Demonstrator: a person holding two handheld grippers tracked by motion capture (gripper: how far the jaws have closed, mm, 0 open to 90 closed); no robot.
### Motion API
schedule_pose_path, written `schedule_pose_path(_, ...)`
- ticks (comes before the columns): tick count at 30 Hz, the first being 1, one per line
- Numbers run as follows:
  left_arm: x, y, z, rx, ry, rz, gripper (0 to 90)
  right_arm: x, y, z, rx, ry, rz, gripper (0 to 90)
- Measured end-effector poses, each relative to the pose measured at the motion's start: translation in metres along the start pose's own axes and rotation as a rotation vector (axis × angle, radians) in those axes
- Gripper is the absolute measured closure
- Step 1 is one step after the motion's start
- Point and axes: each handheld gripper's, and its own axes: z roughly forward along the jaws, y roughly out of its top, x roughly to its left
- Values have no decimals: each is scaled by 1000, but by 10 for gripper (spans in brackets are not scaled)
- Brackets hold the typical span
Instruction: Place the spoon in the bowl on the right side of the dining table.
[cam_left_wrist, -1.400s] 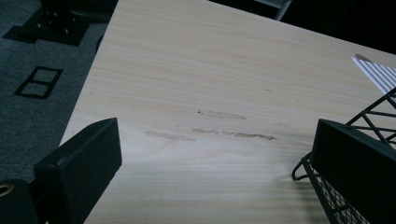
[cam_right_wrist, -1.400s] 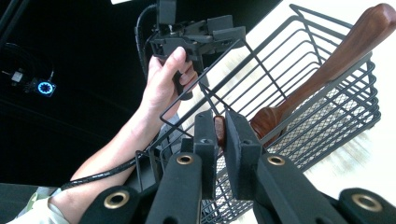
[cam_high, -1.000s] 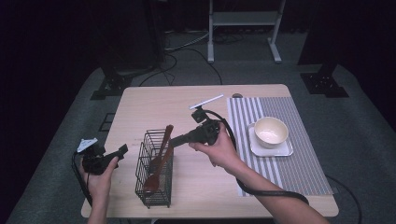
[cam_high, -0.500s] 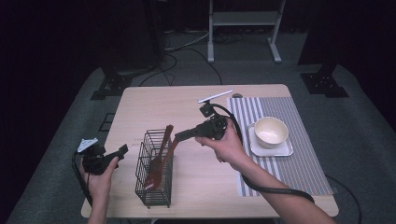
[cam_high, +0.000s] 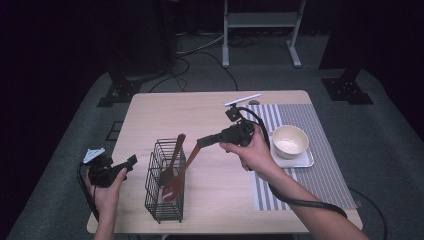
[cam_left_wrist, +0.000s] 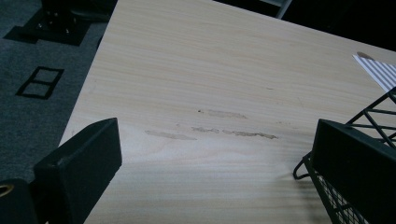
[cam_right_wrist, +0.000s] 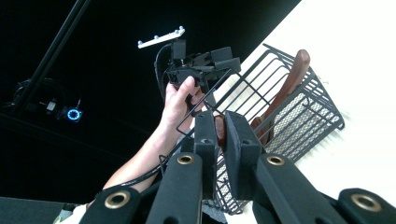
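Right claw (cam_high: 204, 141), frame centre: clamped on spoon (cam_high: 181, 167) handle, bowl end already low inside basket (cam_high: 165, 202), release pending. Second spoon (cam_high: 171, 162) already racked. Left claw (cam_high: 131, 161), lower left: spread wide, empty, beside basket on worktop (cam_high: 165, 112).

The high view looks forward and down from above the person's side onto the whole pale wooden table (cam_high: 165, 112). The left gripper view skims low and close over that tabletop (cam_left_wrist: 196, 70). The right gripper view, rolled sideways, shares the black wire basket (cam_right_wrist: 299, 116) with both others (cam_high: 162, 200) (cam_left_wrist: 373, 119).
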Motion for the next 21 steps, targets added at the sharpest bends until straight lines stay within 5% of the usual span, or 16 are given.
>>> schedule_pose_path(21,1,0,0,1,5,2,12,-16,-10,-40,-38,5,35,834)
